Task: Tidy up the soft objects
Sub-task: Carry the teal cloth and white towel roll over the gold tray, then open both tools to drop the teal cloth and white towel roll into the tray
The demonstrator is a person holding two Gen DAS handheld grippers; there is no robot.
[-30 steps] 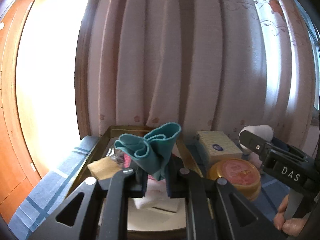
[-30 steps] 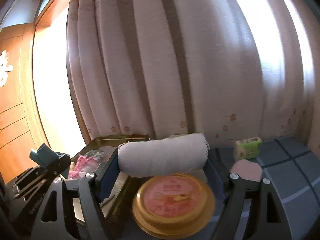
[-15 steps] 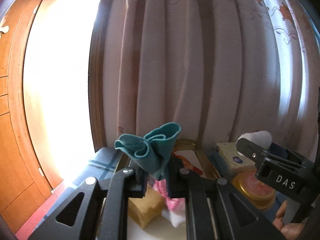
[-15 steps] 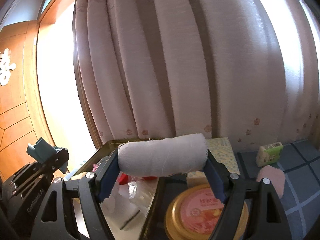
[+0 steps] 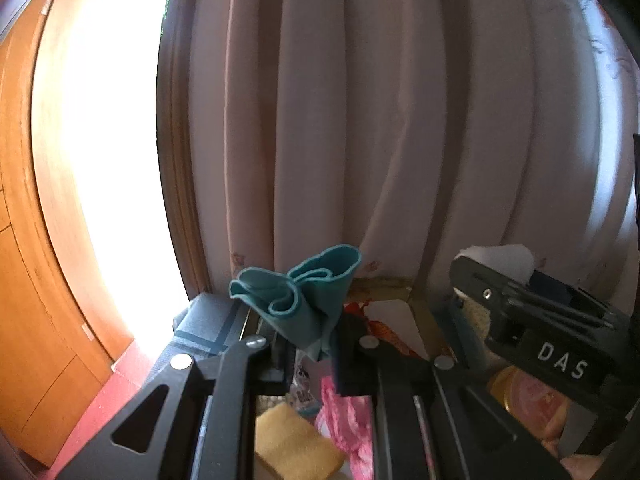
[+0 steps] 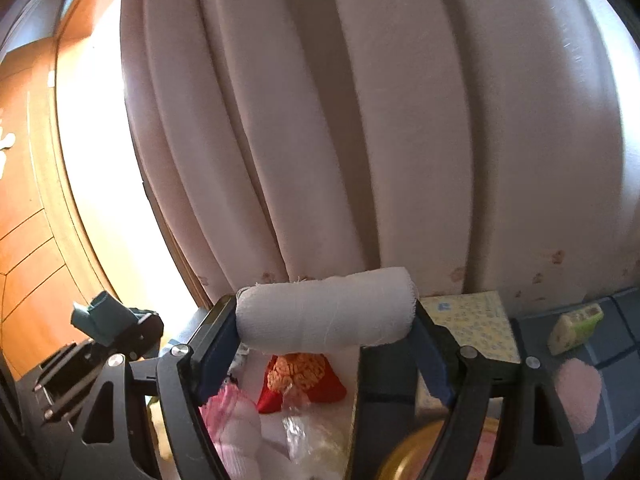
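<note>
Pale pink curtains hang in folds behind a surface covered with a blue checked cloth, with an orange wooden door off to the left. Both carried things sit above a gold-rimmed tray that already holds soft items: a yellow sponge, a pink frilly bundle and a red pouch. The left gripper has its jaws pinched tight together on a teal cloth, whose loose folds bloom upward out of the grip. The right gripper stands wide but clamped end to end on a white gauze roll, held crosswise between the blue pads. Beside the tray lie a yellow patterned tissue pack, a round gold tin, a small green packet and a pink puff. The step in hand looks like carrying both pieces over the tray to set them down. To do it well, I would lower each piece until it nearly rests on a bare patch of the tray floor before letting go, since the roll can trundle if dropped from height and the cloth may snag on a pad. Keeping the two grippers apart avoids a knock, and releasing one at a time lets each landing be checked.
</note>
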